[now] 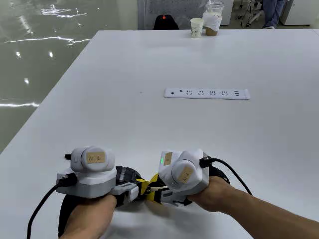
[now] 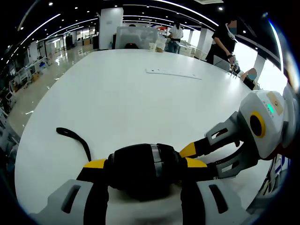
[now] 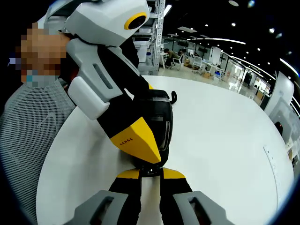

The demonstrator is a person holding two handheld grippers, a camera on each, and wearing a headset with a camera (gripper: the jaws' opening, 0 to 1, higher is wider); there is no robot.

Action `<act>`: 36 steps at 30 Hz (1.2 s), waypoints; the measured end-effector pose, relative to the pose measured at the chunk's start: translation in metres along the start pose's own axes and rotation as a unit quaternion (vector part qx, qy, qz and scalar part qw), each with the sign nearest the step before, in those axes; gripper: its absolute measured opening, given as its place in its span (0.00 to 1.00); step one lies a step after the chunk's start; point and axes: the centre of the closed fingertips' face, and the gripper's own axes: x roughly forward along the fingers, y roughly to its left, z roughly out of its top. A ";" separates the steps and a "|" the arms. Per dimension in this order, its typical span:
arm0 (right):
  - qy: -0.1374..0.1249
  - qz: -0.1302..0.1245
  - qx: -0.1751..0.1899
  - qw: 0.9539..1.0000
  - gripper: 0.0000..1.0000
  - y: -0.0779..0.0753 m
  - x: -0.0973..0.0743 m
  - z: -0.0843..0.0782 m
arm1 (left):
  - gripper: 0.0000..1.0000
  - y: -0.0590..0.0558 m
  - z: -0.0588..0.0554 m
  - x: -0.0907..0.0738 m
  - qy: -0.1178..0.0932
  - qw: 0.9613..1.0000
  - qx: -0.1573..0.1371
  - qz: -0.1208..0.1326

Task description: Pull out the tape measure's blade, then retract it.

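Left gripper: yellow-tipped jaws are spread wide and clamped on both flanks of the tape measure. It has a rounded black case, slightly glossy, with a silvery band over the top. The case sits on the table close to the near edge, between the two hands in the head view.

Right gripper: jaws are almost together with only a narrow slit between them. The yellow tips pinch the blade tab, a small dark piece at the case's lower edge. In the left gripper view it comes in from the right, with a white shell and black slotted arms, one wedge-shaped tip touching the case's side.

A thin black strap lies curved on the table beside the case and runs in to it. The tabletop is smooth matte white.

A flat white power strip, a long rectangle, lies well apart toward the far side. A paper cup stands at the far edge.
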 end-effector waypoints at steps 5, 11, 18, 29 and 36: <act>0.004 0.004 -0.004 1.000 0.11 0.000 0.000 0.000 | 0.58 0.000 0.000 0.000 0.001 1.000 0.000 0.002; 0.006 0.005 -0.004 1.000 0.12 0.000 0.000 0.000 | 0.59 -0.001 0.000 0.000 0.003 1.000 0.001 0.000; 0.007 -0.001 0.000 1.000 0.13 -0.002 0.000 0.000 | 0.60 -0.001 0.001 0.001 0.001 1.000 -0.003 -0.003; 0.006 -0.008 0.008 1.000 0.17 -0.001 -0.006 -0.004 | 0.60 -0.001 0.001 0.001 0.000 1.000 -0.004 -0.009; 0.005 -0.015 0.020 1.000 0.20 -0.002 -0.014 -0.008 | 0.60 -0.001 -0.002 0.000 0.004 1.000 0.007 -0.012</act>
